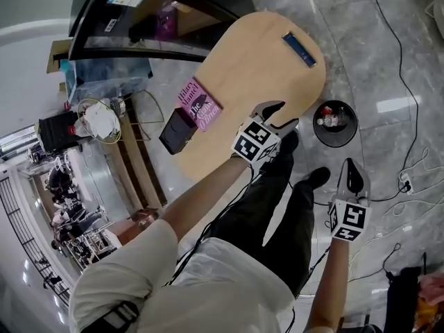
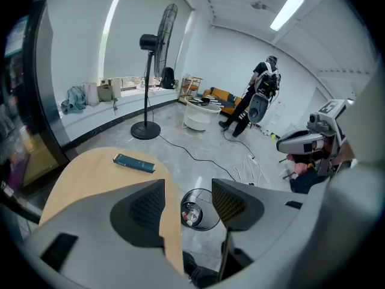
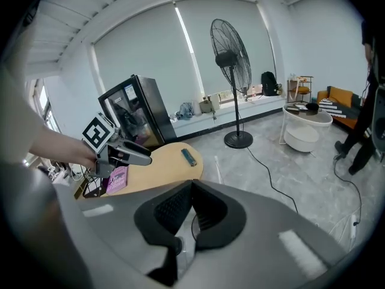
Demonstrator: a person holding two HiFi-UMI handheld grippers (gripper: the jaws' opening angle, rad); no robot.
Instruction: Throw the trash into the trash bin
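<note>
Head view looks steeply down on a rounded wooden table (image 1: 257,54) and the grey marble floor beside it. The trash bin (image 1: 355,125), a small black round one, stands on the floor just off the table's rounded end, and it holds a few pieces of trash (image 1: 331,120), pale and red. The left gripper (image 1: 290,112) hangs over the table's near edge, close to the bin, and the right gripper (image 1: 351,166) is over the bare floor on the bin's near side. In the left gripper view the left gripper's (image 2: 187,188) jaws stand apart with nothing between the pads; the bin (image 2: 207,227) and its trash (image 2: 191,214) show through the gap, down on the floor past the table edge. In the right gripper view the right gripper's (image 3: 192,184) jaws are closed, tips meeting, and I can make out no object pinched between them. On the table lie a blue pack (image 1: 298,49) near the far end, a pink book (image 1: 200,104) and a black box (image 1: 177,130) touching the book. Black cables (image 1: 402,68) trail across the floor beyond the bin.
</note>
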